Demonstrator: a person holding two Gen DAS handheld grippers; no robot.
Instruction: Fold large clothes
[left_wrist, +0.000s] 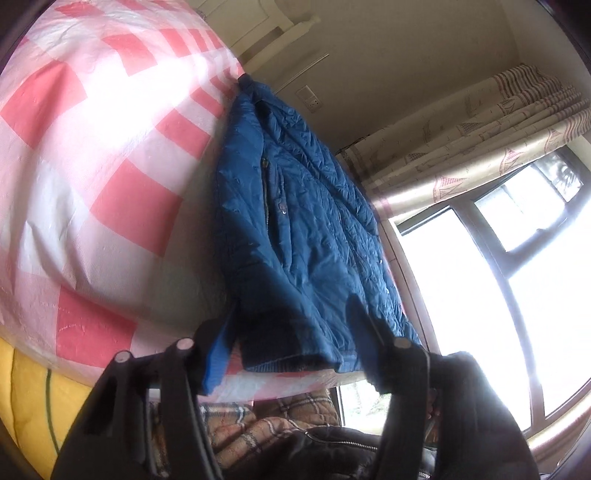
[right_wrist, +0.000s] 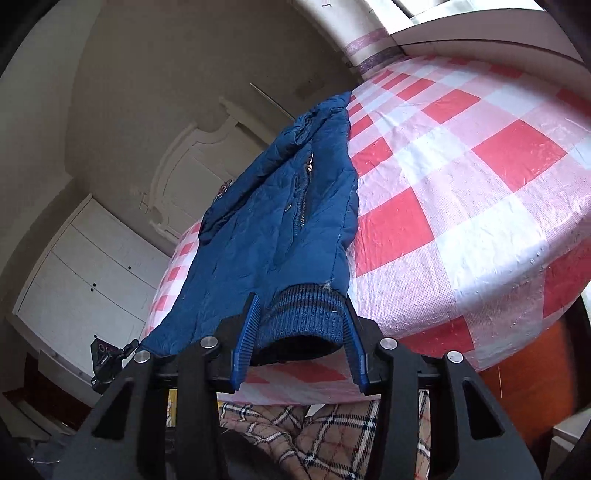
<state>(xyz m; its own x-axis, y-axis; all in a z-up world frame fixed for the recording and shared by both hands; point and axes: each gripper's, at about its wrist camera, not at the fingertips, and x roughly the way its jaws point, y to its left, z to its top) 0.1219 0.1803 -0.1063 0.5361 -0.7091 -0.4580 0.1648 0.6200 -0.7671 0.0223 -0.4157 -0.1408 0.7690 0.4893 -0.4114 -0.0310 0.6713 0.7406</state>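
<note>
A blue quilted jacket (left_wrist: 295, 229) lies flat on a table with a red-and-white checked cloth (left_wrist: 92, 155). In the left wrist view my left gripper (left_wrist: 291, 317) is open, its fingers either side of the jacket's near hem at the table edge. In the right wrist view the jacket (right_wrist: 269, 236) stretches away from me. My right gripper (right_wrist: 299, 314) is open, its blue-padded fingers (right_wrist: 249, 332) standing either side of the ribbed knit cuff (right_wrist: 303, 317) of a sleeve without pressing it.
The checked cloth (right_wrist: 461, 184) covers the table to the right of the jacket. A plaid garment (right_wrist: 325, 435) lies below the table edge. A window and curtain (left_wrist: 480, 122) are on the right, white cabinets (right_wrist: 92, 266) on the left. A yellow item (left_wrist: 29, 398) sits low left.
</note>
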